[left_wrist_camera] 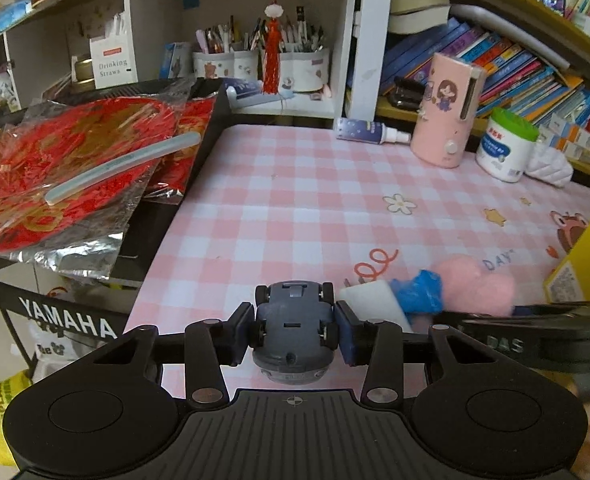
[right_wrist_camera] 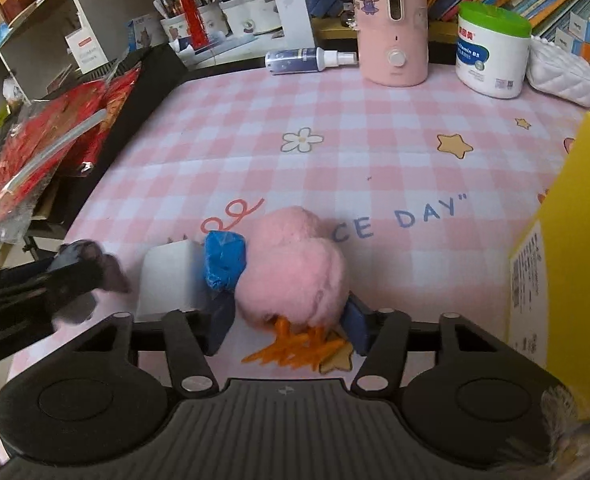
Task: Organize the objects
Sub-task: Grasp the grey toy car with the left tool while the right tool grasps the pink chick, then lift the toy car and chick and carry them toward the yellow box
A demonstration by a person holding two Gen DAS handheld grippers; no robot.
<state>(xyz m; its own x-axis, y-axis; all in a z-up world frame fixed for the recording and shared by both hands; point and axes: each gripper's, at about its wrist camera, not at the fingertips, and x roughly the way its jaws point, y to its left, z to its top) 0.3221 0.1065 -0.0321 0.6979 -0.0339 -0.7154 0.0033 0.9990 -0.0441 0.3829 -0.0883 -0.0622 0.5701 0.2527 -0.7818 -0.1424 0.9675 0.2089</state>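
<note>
A pink checked tablecloth (right_wrist_camera: 255, 128) is seen covering the table, its middle bare and open, while the far edge is lined by a pink humidifier (right_wrist_camera: 393, 20), a white jar with a green lid (right_wrist_camera: 493, 50) and a spray bottle (right_wrist_camera: 307, 60) lying on its side. The right edge is closed off by a yellow box (right_wrist_camera: 567, 248), and red foil packets (left_wrist_camera: 67, 168) are stacked past the left edge. A pink plush toy (right_wrist_camera: 295, 268) is lain on the cloth near the front edge, its long axis running away from the camera, its orange feet (right_wrist_camera: 295, 348) pointed back toward the right gripper (right_wrist_camera: 285, 324). That gripper is spread wide around the toy's lower end; whether the pads are pressing on it cannot be told. A blue crumpled bag (right_wrist_camera: 225, 260) and a white block (right_wrist_camera: 171, 280) are set touching at the toy's left. A grey toy car (left_wrist_camera: 293, 332) is held clamped in the left gripper (left_wrist_camera: 293, 334), underside up, its long axis along the fingers, above the front-left part of the cloth.
</note>
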